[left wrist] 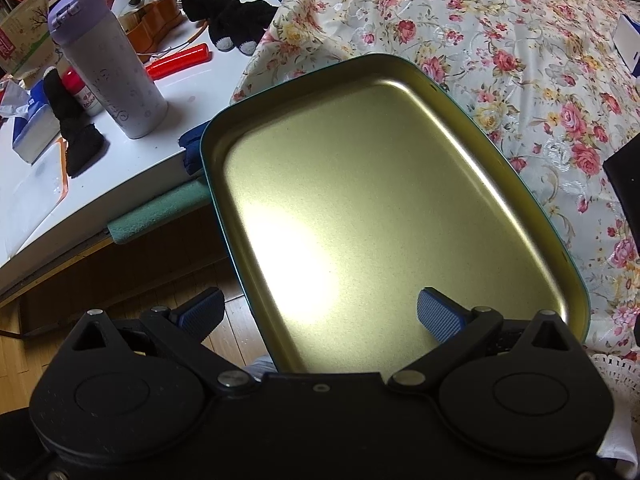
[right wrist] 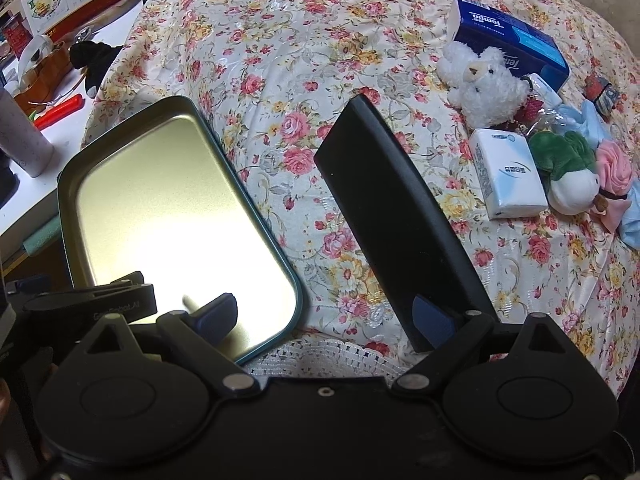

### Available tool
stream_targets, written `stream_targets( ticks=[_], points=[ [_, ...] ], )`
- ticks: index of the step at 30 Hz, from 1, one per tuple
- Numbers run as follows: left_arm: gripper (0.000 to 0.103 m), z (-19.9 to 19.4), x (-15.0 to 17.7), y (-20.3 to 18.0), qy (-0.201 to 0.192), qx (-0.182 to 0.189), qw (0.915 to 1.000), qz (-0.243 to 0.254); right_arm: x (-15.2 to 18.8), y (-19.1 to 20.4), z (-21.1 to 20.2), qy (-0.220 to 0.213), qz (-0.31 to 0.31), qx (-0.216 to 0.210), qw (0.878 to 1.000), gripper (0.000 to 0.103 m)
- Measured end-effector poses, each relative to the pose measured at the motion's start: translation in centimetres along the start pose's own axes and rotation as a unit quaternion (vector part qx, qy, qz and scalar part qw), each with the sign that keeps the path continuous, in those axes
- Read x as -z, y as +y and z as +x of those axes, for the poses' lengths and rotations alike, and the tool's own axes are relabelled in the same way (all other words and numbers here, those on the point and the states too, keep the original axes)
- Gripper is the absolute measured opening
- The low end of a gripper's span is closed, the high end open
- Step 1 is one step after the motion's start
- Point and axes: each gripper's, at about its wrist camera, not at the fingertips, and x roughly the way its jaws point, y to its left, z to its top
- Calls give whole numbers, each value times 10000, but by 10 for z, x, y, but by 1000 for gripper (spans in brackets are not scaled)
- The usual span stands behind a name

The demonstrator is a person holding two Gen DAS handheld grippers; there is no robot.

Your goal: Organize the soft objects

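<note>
An empty gold-lined tin tray with a teal rim (left wrist: 400,68) lies on the floral cloth; it also shows in the right wrist view (right wrist: 256,200). My left gripper (left wrist: 320,316) is open, its fingers spread over the tray's near end. My right gripper (right wrist: 332,316) is open and empty between the tray and a black box (right wrist: 392,216). At the far right lie a white plush bear (right wrist: 484,88), a green and white plush (right wrist: 568,168), a pink cloth rose (right wrist: 614,168) and light blue cloth (right wrist: 636,228). The left gripper's arm (right wrist: 92,300) shows at the left.
A blue tissue box (right wrist: 512,36) and a white tissue pack (right wrist: 508,176) sit by the plush toys. The white desk (left wrist: 36,196) on the left holds a lilac bottle (left wrist: 108,60), a red tool (left wrist: 180,62), black knitted items (left wrist: 228,12) and clutter. Wood floor lies below.
</note>
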Motion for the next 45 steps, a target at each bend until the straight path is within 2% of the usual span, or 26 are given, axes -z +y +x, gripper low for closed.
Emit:
stream_targets(
  ticks=[10, 16, 22, 35, 45],
  points=[
    [99, -11, 5, -5, -180, 154, 9997, 66, 9, -14, -12, -79, 104, 6, 9999, 94],
    [99, -22, 11, -16, -112, 241, 9995, 155, 17, -33, -19, -90, 271, -22, 9996, 94],
    [99, -45, 21, -32, -231, 238, 9991, 254, 26, -60, -24, -119, 502, -87, 9986, 94],
    [99, -87, 42, -88, -501, 398, 9947, 799, 54, -131, -22, -100, 1121, -101, 9936, 94],
    [99, -103, 51, -134, -574, 572, 9889, 1245, 72, -177, -16, -51, 1541, -118, 9880, 94]
  ],
)
